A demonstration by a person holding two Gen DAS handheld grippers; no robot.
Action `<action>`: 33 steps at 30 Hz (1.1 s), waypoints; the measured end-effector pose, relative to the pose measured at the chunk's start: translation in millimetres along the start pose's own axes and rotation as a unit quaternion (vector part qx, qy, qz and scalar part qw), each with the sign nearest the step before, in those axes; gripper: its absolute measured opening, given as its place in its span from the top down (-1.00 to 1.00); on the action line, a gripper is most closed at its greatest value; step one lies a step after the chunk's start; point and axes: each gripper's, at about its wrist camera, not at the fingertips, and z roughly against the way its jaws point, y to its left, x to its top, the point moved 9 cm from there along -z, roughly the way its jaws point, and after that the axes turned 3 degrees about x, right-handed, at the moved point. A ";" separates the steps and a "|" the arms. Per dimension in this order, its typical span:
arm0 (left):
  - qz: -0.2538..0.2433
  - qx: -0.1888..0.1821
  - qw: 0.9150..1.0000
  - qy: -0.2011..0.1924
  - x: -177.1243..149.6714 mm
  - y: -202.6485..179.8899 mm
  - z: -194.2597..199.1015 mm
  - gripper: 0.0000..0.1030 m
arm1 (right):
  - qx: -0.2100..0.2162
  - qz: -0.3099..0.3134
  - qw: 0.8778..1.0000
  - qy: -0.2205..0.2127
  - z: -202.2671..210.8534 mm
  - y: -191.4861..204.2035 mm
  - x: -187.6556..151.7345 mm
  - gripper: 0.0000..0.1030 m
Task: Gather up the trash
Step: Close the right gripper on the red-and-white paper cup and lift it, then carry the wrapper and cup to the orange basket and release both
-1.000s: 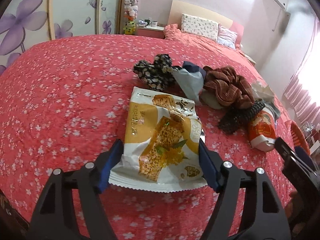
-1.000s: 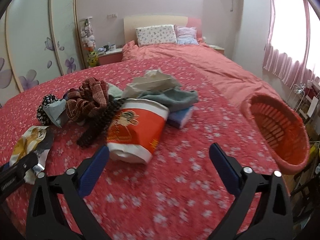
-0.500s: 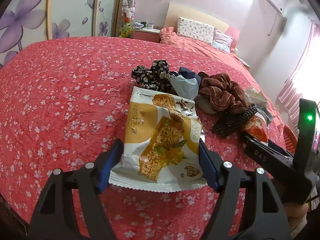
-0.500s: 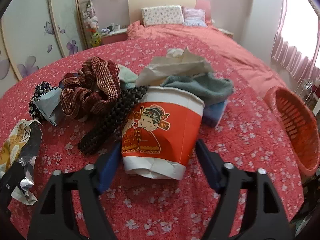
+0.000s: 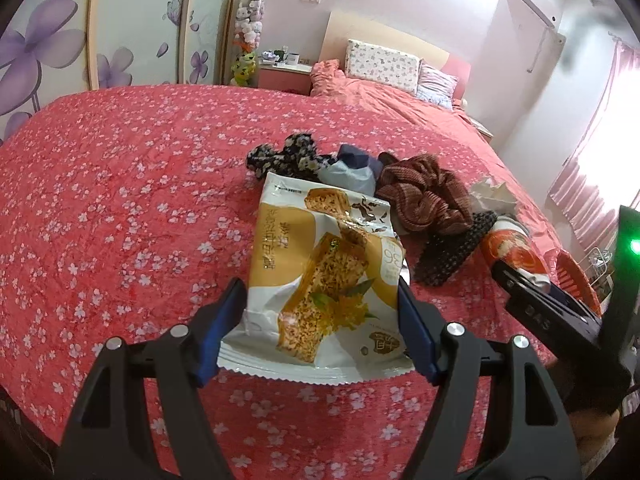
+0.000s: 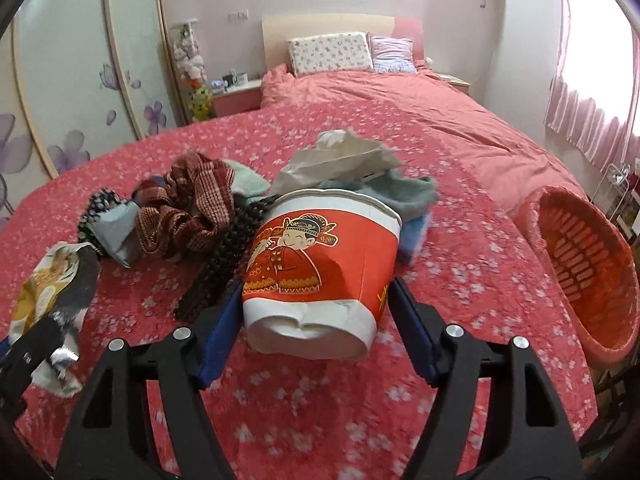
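Observation:
My left gripper (image 5: 320, 334) is shut on a white and yellow snack wrapper (image 5: 320, 280) and holds it just above the red bedspread. The wrapper also shows in the right wrist view (image 6: 48, 292). My right gripper (image 6: 316, 332) is shut on a red and white paper cup (image 6: 320, 276) that lies tilted, base toward me. The cup also shows in the left wrist view (image 5: 512, 252). A crumpled tissue (image 6: 340, 156) lies behind the cup.
An orange basket (image 6: 580, 264) stands at the right edge of the bed. A pile of clothes lies behind the cup: a brown knit piece (image 6: 188, 208), a black knit strip (image 6: 220, 264), a grey-green cloth (image 6: 400, 196), a floral dark cloth (image 5: 284, 158).
My right gripper moved forward to the cup and closed on it, and the cup now looks slightly raised. My left gripper kept hold of the wrapper and drifted little.

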 end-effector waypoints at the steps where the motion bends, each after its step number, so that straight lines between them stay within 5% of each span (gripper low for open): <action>1: -0.001 -0.002 1.000 -0.002 0.9 -2.0 1.6 -0.38 | 0.002 -0.004 1.000 -0.003 2.6 -3.3 0.1 -0.38; 8: -0.009 -0.021 1.000 -0.010 5.5 -22.6 11.8 -0.38 | 0.014 -0.015 0.999 -0.035 30.9 -20.2 1.1 -0.38; 17: -0.025 -0.056 0.998 -0.021 14.7 -65.3 22.8 -0.38 | -0.023 0.000 0.995 -0.102 66.3 -47.6 16.6 -0.39; 33: -0.087 -0.121 0.989 -0.018 14.5 -175.1 17.5 -0.39 | -0.088 -0.065 0.983 -0.148 93.6 -145.4 19.5 -0.39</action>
